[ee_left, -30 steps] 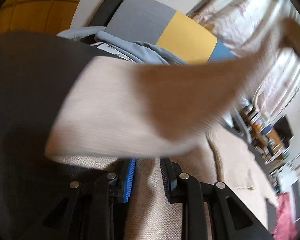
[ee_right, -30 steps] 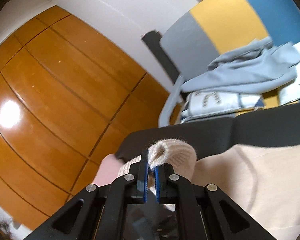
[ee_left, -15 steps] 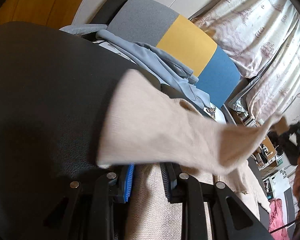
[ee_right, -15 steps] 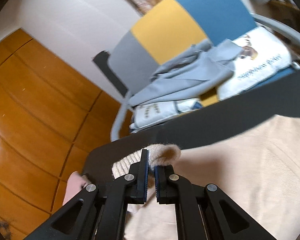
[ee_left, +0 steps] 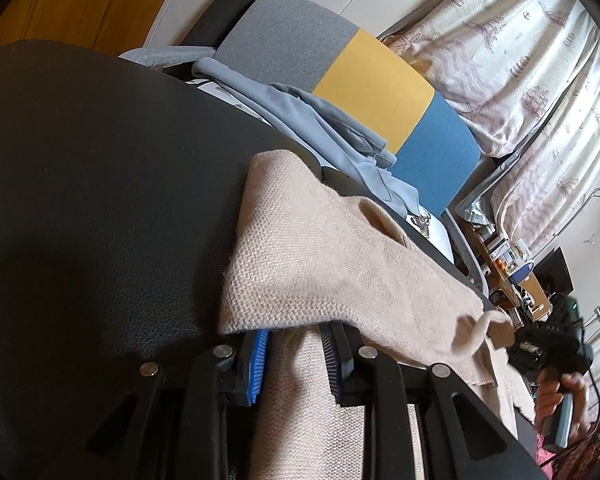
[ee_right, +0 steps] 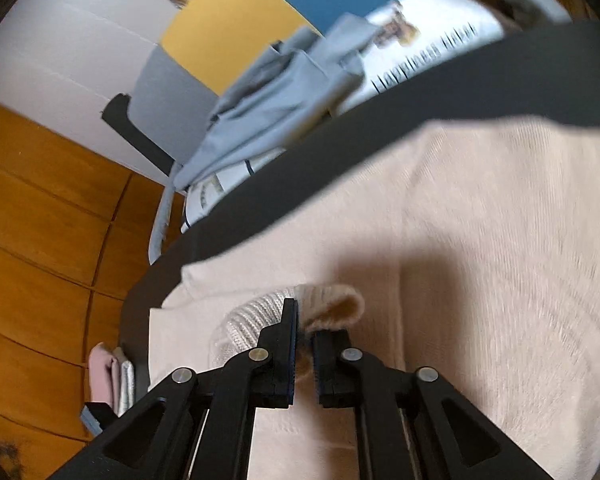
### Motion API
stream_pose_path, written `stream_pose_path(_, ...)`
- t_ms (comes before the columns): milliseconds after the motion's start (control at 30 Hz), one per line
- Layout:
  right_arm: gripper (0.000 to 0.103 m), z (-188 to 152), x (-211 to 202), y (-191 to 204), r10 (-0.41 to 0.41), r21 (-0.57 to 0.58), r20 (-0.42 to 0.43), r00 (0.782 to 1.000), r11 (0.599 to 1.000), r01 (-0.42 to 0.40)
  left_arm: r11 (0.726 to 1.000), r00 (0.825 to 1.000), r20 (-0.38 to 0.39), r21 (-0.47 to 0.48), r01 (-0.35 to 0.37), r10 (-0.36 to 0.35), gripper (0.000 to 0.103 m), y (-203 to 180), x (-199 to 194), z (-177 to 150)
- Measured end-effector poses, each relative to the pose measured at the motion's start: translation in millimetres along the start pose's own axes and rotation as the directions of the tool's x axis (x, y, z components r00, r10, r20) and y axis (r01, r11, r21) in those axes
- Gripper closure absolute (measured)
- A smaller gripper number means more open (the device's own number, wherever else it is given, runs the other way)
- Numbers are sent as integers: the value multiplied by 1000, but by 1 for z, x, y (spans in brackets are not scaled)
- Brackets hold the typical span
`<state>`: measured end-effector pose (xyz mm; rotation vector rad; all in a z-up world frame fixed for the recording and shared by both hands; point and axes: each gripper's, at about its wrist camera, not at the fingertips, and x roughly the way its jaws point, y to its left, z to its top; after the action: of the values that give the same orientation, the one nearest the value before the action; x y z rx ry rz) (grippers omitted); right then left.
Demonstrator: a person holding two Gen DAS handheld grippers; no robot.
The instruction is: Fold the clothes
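Note:
A beige knit sweater (ee_left: 332,264) lies on the black table (ee_left: 100,200). Low in the left wrist view, my left gripper (ee_left: 294,332) is shut on a thick fold of it, and the folded-over sleeve covers the fingertips. That sleeve runs to the right, where a hand holds my right gripper (ee_left: 514,334). In the right wrist view the right gripper (ee_right: 305,320) pinches the ribbed sleeve cuff (ee_right: 332,308) just above the sweater's body (ee_right: 480,240). Its jaws are starting to open with the cuff still between the pads.
A chair (ee_left: 372,84) with a grey, yellow and blue back stands behind the table. A light blue garment (ee_left: 320,120) and a printed cushion (ee_right: 428,52) lie on it. Small pink folded items (ee_right: 104,372) sit by the table's left edge. Curtains (ee_left: 520,60) hang at the right.
My right gripper has carried the sleeve cuff across the sweater and down, so the sleeve now lies over the body. The left gripper has not moved.

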<state>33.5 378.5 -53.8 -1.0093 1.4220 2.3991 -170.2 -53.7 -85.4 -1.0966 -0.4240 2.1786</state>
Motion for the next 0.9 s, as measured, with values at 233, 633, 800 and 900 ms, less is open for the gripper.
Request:
stream_pose_path(233, 38, -21, -12, -38, 230, 219, 20, 973, 949, -229, 1000, 1000, 1, -11, 12, -12, 79, 2, 1, 0)
stream_pose_path(633, 93, -13, 1, 8, -1, 18, 1, 1000, 1000, 1, 999, 1000, 5, -26, 27, -27, 79, 4, 2, -1)
stream_pose_path(800, 93, -18, -11, 71, -281, -390, 186, 941, 858, 334, 999, 1000, 4, -22, 25, -25, 79, 5, 3, 0)
stream_pose_path(900, 93, -15, 2, 72, -378, -450, 215, 900, 780, 435, 1000, 1000, 5, -18, 22, -22, 79, 5, 4, 0)
